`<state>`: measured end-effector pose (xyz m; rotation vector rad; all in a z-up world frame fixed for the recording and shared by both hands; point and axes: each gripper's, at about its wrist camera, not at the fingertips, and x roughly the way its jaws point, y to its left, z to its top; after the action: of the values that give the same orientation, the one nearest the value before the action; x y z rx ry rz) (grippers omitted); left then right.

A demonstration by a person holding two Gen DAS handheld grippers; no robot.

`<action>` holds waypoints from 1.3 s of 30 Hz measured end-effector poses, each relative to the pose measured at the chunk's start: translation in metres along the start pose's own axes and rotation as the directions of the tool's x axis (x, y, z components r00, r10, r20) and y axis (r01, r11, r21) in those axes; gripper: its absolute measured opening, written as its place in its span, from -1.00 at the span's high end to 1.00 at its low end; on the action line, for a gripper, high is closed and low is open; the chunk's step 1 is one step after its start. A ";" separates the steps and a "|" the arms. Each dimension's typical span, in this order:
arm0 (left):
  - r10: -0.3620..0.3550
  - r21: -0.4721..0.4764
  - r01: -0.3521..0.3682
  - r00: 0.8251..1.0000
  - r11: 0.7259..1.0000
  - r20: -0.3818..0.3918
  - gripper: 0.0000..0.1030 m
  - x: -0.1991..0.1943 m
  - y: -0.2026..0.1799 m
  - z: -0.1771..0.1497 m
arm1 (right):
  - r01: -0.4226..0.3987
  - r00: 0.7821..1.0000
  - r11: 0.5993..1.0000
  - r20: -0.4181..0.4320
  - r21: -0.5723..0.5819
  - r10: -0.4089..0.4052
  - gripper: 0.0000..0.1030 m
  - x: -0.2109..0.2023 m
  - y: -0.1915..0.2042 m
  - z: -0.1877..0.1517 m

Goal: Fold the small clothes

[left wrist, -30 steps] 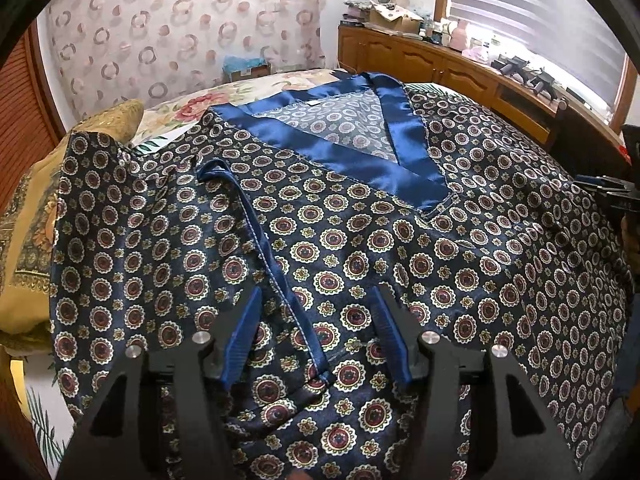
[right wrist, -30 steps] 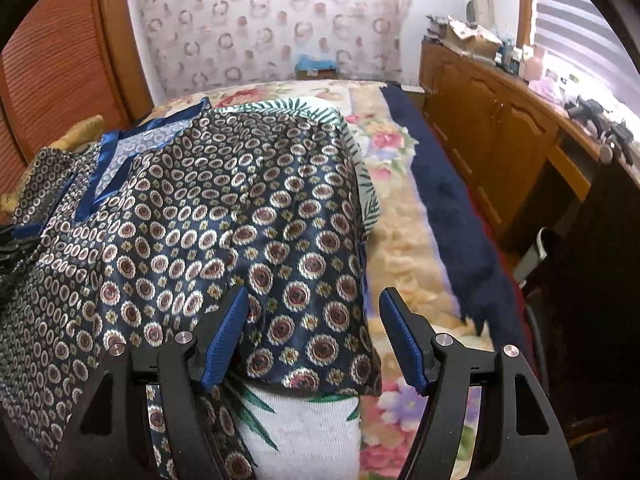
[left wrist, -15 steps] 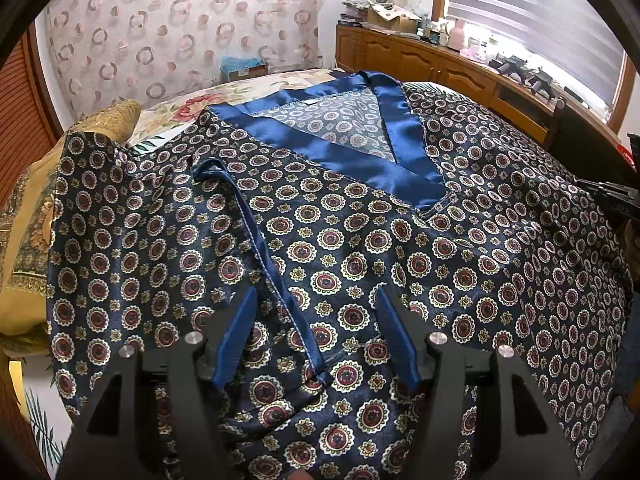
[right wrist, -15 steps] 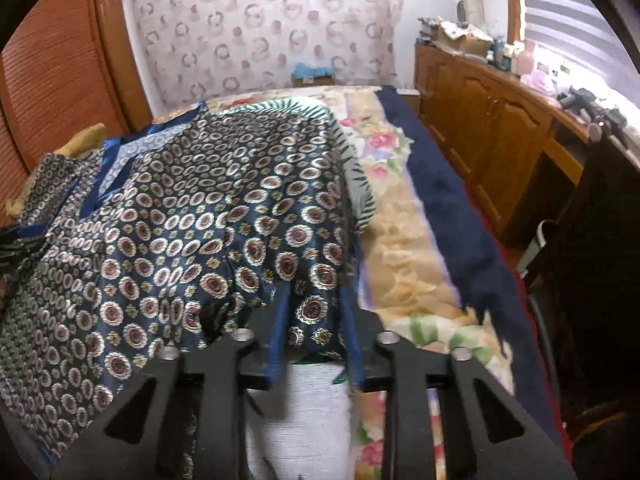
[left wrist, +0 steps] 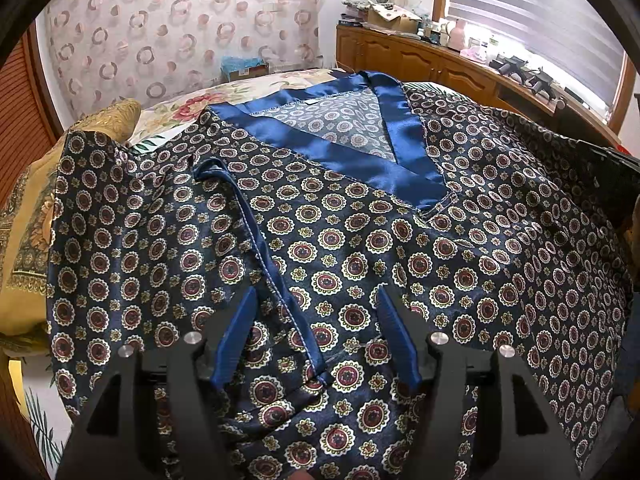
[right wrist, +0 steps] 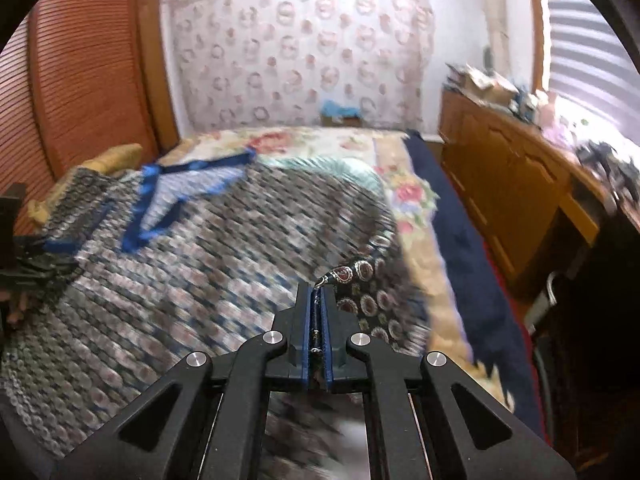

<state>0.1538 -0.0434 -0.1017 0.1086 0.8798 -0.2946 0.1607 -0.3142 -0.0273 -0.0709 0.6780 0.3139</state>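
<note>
A dark blue satin top (left wrist: 360, 248) printed with round medallions lies spread on the bed, its shiny blue V-neck band (left wrist: 360, 160) toward the far side. My left gripper (left wrist: 316, 300) hovers open over the sleeve seam (left wrist: 260, 240), its blue pads apart with cloth below them. In the right wrist view the same top (right wrist: 192, 272) is blurred by motion. My right gripper (right wrist: 319, 294) is shut on the top's right edge, and a lifted fold of fabric (right wrist: 360, 280) stands up from its pads.
A floral bedspread (right wrist: 408, 192) covers the bed, with a dark blue blanket strip (right wrist: 460, 248) along its right side. A yellow pillow (left wrist: 28, 240) lies at the left. Wooden cabinets (right wrist: 500, 184) with clutter on top run under the window. A louvred wooden door (right wrist: 80, 80) stands at the left.
My right gripper went from open around the top's edge to shut on it, then rose and lifted the fabric. The left gripper stayed in place, still open.
</note>
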 end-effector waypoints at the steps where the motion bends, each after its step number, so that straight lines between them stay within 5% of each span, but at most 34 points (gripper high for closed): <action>1: 0.000 0.000 0.000 1.000 1.000 0.000 -0.21 0.000 0.000 0.000 | -0.017 1.000 1.000 0.000 -0.012 0.017 0.95 0.002 0.008 0.003; 11: 0.007 0.004 -0.007 1.000 1.000 -0.001 -0.22 0.001 0.000 0.000 | -0.098 0.989 0.991 -0.119 -0.087 0.087 0.94 0.035 0.061 -0.021; 16: 0.016 0.005 -0.016 1.000 1.000 -0.002 -0.23 0.001 -0.001 0.000 | -0.076 0.992 0.996 -0.105 -0.055 0.070 0.56 0.018 0.050 -0.023; 18: 0.016 0.004 -0.016 1.000 1.000 -0.002 -0.23 0.001 -0.001 -0.001 | -0.051 0.995 0.998 -0.089 -0.049 0.046 0.09 0.008 0.043 -0.021; 19: 0.014 0.002 -0.014 1.000 1.000 -0.002 -0.24 0.000 0.000 -0.001 | -0.036 0.997 0.998 -0.077 -0.047 0.033 0.04 0.003 0.039 -0.021; 26: 0.016 0.003 -0.016 1.000 1.000 -0.003 -0.25 0.001 -0.001 -0.001 | 0.081 0.993 0.997 -0.084 0.018 -0.079 0.03 0.006 0.001 -0.014; 34: 0.023 0.016 -0.023 1.000 1.000 -0.004 -0.25 -0.003 -0.003 -0.001 | 0.120 0.975 0.988 -0.200 0.099 -0.099 0.05 0.041 -0.031 -0.028; 39: 0.027 0.037 -0.030 0.997 0.999 0.072 -0.25 -0.028 -0.013 0.001 | 0.105 0.975 0.993 -0.202 0.054 -0.092 0.58 0.044 -0.024 -0.025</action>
<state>0.1335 -0.0506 -0.0791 0.1452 0.8008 -0.2868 0.1850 -0.3292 -0.0756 -0.0750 0.8796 0.1909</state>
